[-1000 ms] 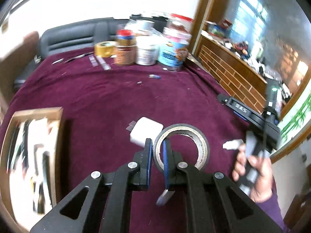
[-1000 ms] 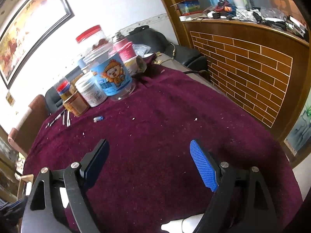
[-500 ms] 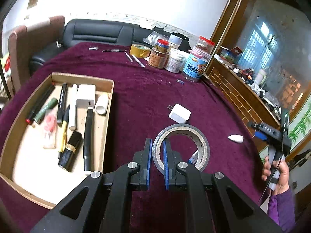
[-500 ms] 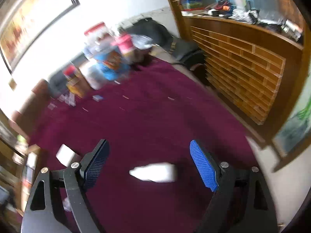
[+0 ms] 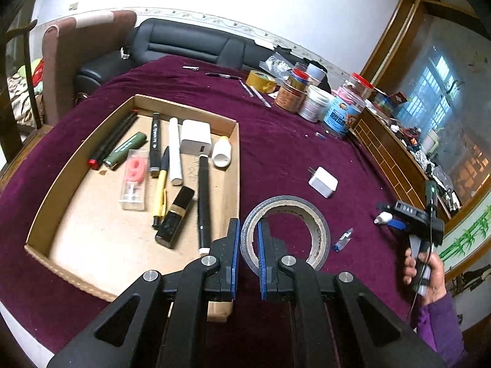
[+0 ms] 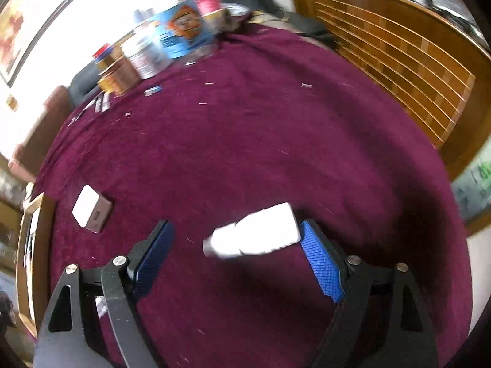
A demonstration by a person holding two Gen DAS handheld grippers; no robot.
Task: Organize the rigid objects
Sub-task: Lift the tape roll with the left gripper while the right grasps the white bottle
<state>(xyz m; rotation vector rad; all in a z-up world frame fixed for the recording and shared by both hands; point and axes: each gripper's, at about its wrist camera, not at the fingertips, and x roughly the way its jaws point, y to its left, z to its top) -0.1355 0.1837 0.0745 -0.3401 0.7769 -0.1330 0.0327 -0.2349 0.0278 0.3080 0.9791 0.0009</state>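
The cardboard tray [image 5: 236, 153] on the bench [image 5: 276, 141] had come fully into the left wrist view, where a second earlier only a corner of it showed at the frame's left edge. Inside it lay pens, a white charger block [image 5: 196, 137], a small white bottle [image 5: 221, 153] and a black lipstick case [image 5: 175, 221]. The roll of grey tape [image 5: 294, 205] was carried with the left gripper [image 5: 247, 247], whose pads were clamped on the roll's wall, and it now hung just right of the tray's near right corner rather than over the white plug adapter [image 5: 322, 182]. That adapter lay beyond the roll on the cloth, with a small blue-capped item [image 5: 343, 239] to the roll's right. The right gripper [image 6: 236, 251] had dipped toward the bench; its jaws stood wide apart around a white dropper bottle [image 6: 254, 236] lying on the cloth, the right pad just beside the bottle's base, contact unclear through blur. Jars [image 5: 319, 104] crowded the bench's far edge.
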